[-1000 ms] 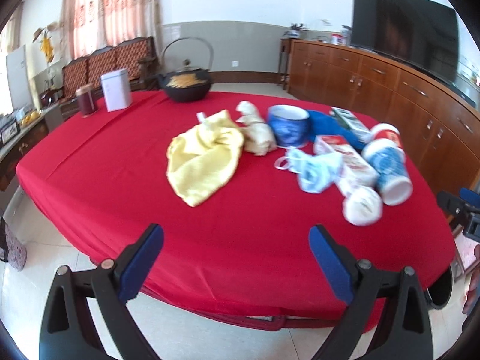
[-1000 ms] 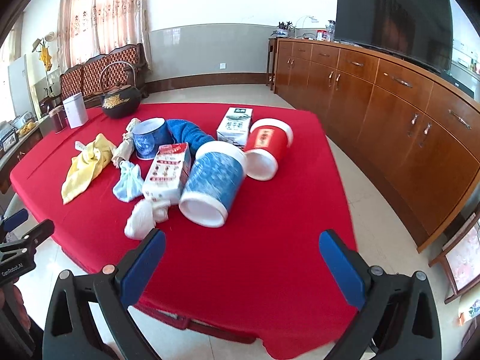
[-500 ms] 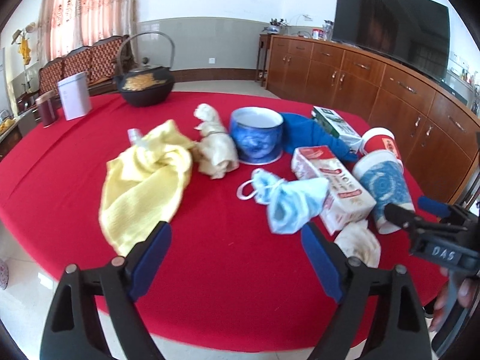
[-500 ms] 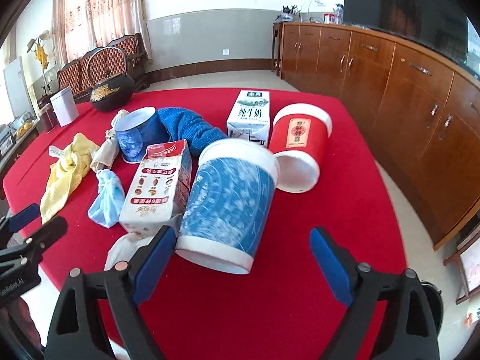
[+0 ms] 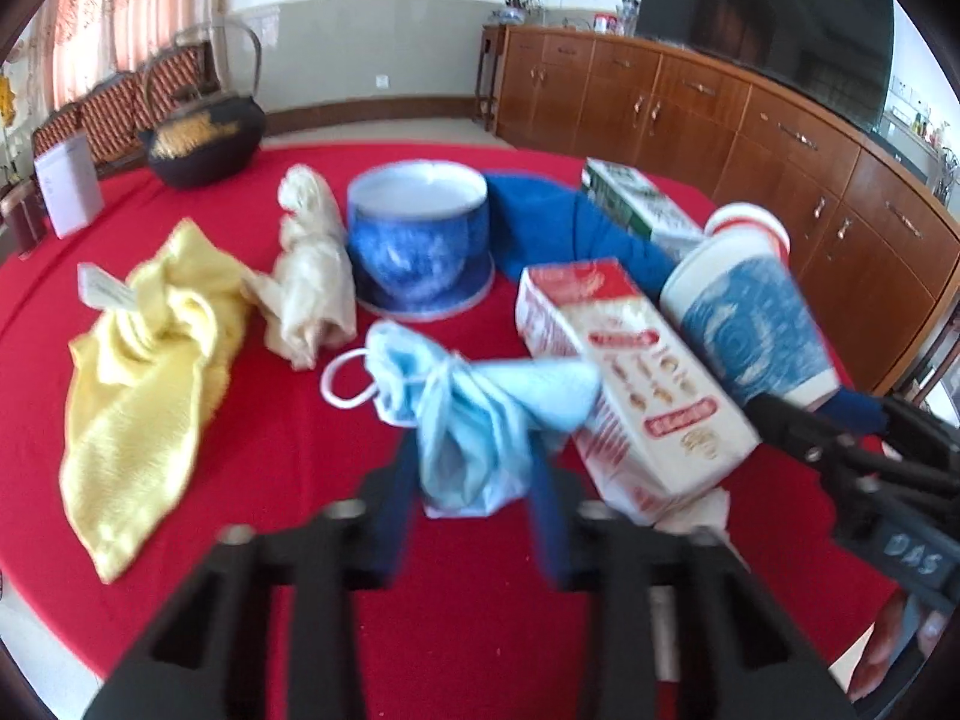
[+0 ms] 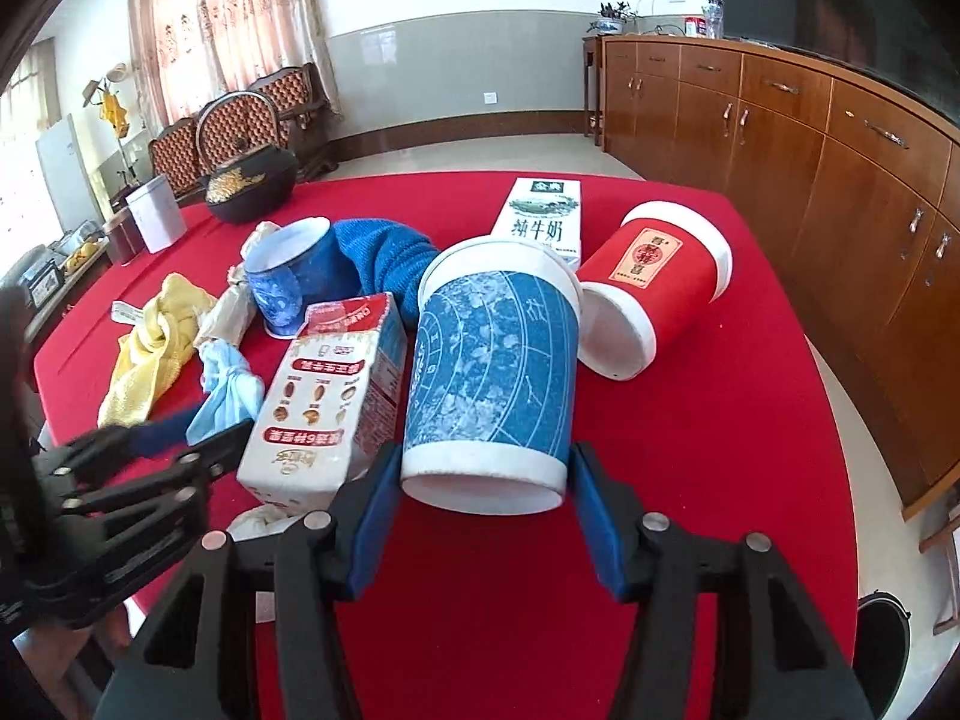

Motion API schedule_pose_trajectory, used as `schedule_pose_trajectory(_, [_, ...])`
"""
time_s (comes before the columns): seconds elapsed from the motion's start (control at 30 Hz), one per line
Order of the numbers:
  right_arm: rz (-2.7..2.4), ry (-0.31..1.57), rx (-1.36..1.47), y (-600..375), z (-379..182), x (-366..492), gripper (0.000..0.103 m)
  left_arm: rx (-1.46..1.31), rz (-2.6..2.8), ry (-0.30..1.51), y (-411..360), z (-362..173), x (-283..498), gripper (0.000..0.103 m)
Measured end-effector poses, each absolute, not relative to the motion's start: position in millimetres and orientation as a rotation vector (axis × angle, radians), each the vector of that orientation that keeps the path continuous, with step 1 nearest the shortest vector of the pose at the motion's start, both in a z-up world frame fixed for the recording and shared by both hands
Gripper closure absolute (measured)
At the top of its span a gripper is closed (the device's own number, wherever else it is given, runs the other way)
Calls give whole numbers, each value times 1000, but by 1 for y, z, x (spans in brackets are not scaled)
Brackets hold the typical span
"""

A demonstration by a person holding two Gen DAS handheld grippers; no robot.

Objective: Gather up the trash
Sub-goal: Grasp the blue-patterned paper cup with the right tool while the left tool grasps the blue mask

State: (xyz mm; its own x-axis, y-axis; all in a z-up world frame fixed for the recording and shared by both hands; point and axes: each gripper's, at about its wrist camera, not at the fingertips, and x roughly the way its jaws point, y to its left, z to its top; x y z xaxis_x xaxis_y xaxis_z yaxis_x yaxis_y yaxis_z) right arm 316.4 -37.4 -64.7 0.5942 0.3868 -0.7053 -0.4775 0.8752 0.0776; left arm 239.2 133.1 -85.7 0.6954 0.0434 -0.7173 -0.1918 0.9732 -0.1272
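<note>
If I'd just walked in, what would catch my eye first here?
Probably the litter on the red tablecloth: a big blue paper cup lying on its side between the right gripper fingers, and a crumpled light-blue face mask between the left gripper fingers. A black teapot stands at the far edge.

The table (image 6: 690, 480) fills the middle of both views, with the trash heaped toward its centre. In the right wrist view a tipped noodle cup (image 6: 489, 384) lies at lower centre between the right tongs (image 6: 483, 528). Touching its left side is a lying snack carton (image 6: 333, 402). Upper right of the cup lies a second cup (image 6: 654, 288), with a milk carton (image 6: 543, 222) behind. In the left wrist view a crumpled face mask (image 5: 474, 420) sits between the left tongs (image 5: 474, 516), a cloth (image 5: 144, 372) at left, and a kettle (image 5: 204, 144) at upper left.
</note>
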Motion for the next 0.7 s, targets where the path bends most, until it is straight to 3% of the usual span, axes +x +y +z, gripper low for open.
schedule_pose_trajectory(0.07, [513,781,-122,-39,-63,313,45,-214,125,782,135,-85,237,82])
schedule_pose_trajectory(0.13, [517,771,-119,-40,-60,310,45,-221,134,766,138,-81,232,83])
schedule_pose_trajectory(0.7, [502,712,-137,-50,-30,279,45,-199,210,709,155,-52,189,84])
